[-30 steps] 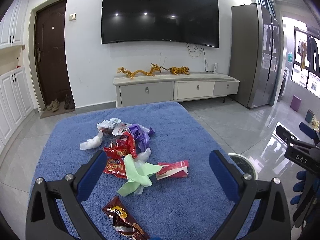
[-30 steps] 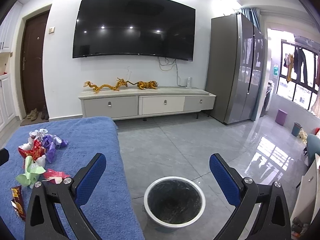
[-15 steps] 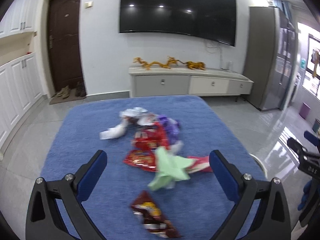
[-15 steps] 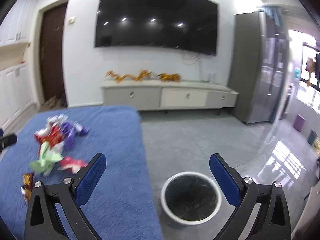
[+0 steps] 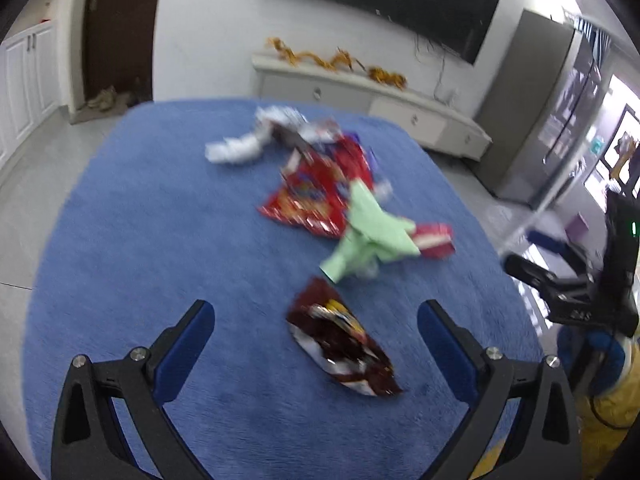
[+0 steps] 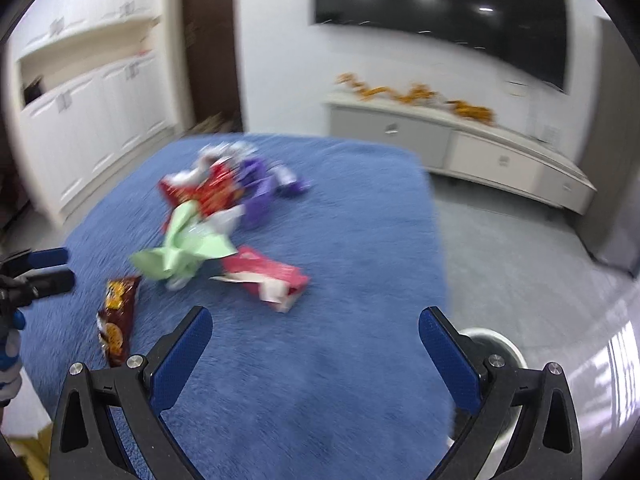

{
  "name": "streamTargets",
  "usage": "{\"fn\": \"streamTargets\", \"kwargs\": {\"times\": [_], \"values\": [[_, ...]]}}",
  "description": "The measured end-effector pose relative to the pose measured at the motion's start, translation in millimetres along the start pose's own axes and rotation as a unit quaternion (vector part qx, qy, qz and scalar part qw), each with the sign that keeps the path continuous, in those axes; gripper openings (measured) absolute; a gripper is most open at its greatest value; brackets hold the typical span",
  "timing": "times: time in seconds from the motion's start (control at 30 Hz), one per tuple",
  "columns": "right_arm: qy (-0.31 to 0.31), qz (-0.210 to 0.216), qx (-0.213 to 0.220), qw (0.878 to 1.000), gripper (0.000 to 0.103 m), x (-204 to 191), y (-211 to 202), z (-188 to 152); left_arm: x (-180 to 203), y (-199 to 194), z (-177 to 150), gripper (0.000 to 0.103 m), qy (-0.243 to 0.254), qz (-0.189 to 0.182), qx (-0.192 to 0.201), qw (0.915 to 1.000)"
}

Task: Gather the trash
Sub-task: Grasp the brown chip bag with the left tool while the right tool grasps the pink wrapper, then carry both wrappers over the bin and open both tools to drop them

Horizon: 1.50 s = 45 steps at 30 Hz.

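Our left gripper (image 5: 316,340) hangs with its fingers spread wide and empty, framing the dark brown crinkled foil snack wrapper (image 5: 340,340) lying flat on the blue plush-covered worktop (image 5: 140,240). Our right gripper (image 6: 316,348) is likewise released and holds nothing. Flat foil on deep pile worries us: the fingers may slide over it or pinch the fabric instead. Just beyond lies the pale green crumpled paper (image 5: 368,240), touching the red-and-white flattened packet (image 6: 268,276); closing there might drag both. Farther off, the red and purple wrappers (image 6: 224,192) overlap, so one could slip loose. The round white-rimmed bin (image 6: 492,344) sits on the floor just past the worktop's edge, so a light wrapper may miss it.
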State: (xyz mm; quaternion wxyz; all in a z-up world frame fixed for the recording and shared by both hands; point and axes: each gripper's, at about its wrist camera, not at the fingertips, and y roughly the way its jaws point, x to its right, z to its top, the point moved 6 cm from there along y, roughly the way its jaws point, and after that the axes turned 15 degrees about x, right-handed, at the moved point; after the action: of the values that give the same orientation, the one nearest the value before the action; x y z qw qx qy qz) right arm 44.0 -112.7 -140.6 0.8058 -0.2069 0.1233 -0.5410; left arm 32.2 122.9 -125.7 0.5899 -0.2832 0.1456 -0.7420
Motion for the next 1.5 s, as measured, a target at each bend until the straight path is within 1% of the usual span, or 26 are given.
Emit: {"fn": "streamTargets", "kwargs": {"times": [0.1,0.13,0.2,0.27,0.3,0.37,0.47,0.5,0.57,0.6,0.63,0.67,0.7,0.73,0.77,0.83,0.9,1.03,1.27,1.4,1.5], "values": [[-0.042,0.031,-0.003,0.999,0.103,-18,20,7,12,14,-15,0.098,-0.008,-0.017,-0.032,0.9993],[-0.055,0.041,-0.007,0.998,0.103,-23,28,8,15,20,-20,0.097,-0.009,-0.016,-0.043,0.9989],[-0.072,0.058,-0.013,0.996,0.103,-30,41,8,18,30,-28,0.088,-0.008,-0.013,-0.059,0.9982],[-0.091,0.068,-0.027,0.993,0.103,-34,59,5,20,39,-38,0.082,-0.013,-0.019,-0.078,0.9967],[-0.094,0.074,-0.033,0.992,0.102,-34,65,2,20,43,-40,0.081,-0.011,-0.018,-0.081,0.9965],[-0.099,0.086,-0.045,0.99,0.099,-36,79,-3,26,45,-40,0.079,0.005,-0.018,-0.076,0.997],[-0.104,0.098,-0.059,0.988,0.093,-35,94,-8,31,49,-40,0.066,0.009,-0.019,-0.071,0.9972],[-0.103,0.102,-0.064,0.987,0.089,-34,98,-9,31,50,-39,0.059,0.009,-0.017,-0.068,0.9975],[-0.099,0.107,-0.072,0.987,0.077,-33,104,-12,31,52,-38,0.054,0.001,-0.019,-0.067,0.9976],[-0.097,0.11,-0.076,0.986,0.066,-32,107,-13,30,53,-37,0.05,-0.004,-0.02,-0.067,0.9975],[-0.095,0.112,-0.079,0.986,0.059,-32,108,-15,30,55,-36,0.049,-0.007,-0.021,-0.067,0.9975],[-0.093,0.113,-0.082,0.986,0.057,-31,108,-16,30,55,-36,0.045,-0.012,-0.023,-0.066,0.9975],[-0.093,0.114,-0.083,0.986,0.047,-31,106,-19,29,53,-35,0.038,-0.016,-0.026,-0.066,0.9974],[-0.091,0.114,-0.083,0.986,0.043,-30,104,-20,27,48,-35,0.038,-0.02,-0.03,-0.066,0.9972],[-0.087,0.113,-0.081,0.986,0.042,-29,99,-20,27,47,-35,0.035,-0.023,-0.03,-0.065,0.9972],[-0.08,0.11,-0.076,0.988,0.036,-29,89,-23,26,41,-35,0.031,-0.023,-0.03,-0.061,0.9974],[-0.069,0.11,-0.072,0.989,0.034,-29,78,-25,27,35,-35,0.029,-0.021,-0.029,-0.057,0.9977],[-0.042,0.102,-0.055,0.992,0.033,-29,53,-27,29,19,-34,0.027,-0.013,-0.027,-0.043,0.9986],[0.014,0.091,-0.01,0.996,0.033,-23,7,-21,24,-10,-25,0.027,-0.008,-0.019,-0.016,0.9996],[0.046,0.076,0.022,0.996,0.033,-8,-18,-17,27,-22,-12,0.027,-0.002,-0.02,-0.001,0.9998],[0.065,0.056,0.043,0.995,0.033,13,-33,-14,47,-22,5,0.027,0.018,-0.035,0.007,0.9992]]}}
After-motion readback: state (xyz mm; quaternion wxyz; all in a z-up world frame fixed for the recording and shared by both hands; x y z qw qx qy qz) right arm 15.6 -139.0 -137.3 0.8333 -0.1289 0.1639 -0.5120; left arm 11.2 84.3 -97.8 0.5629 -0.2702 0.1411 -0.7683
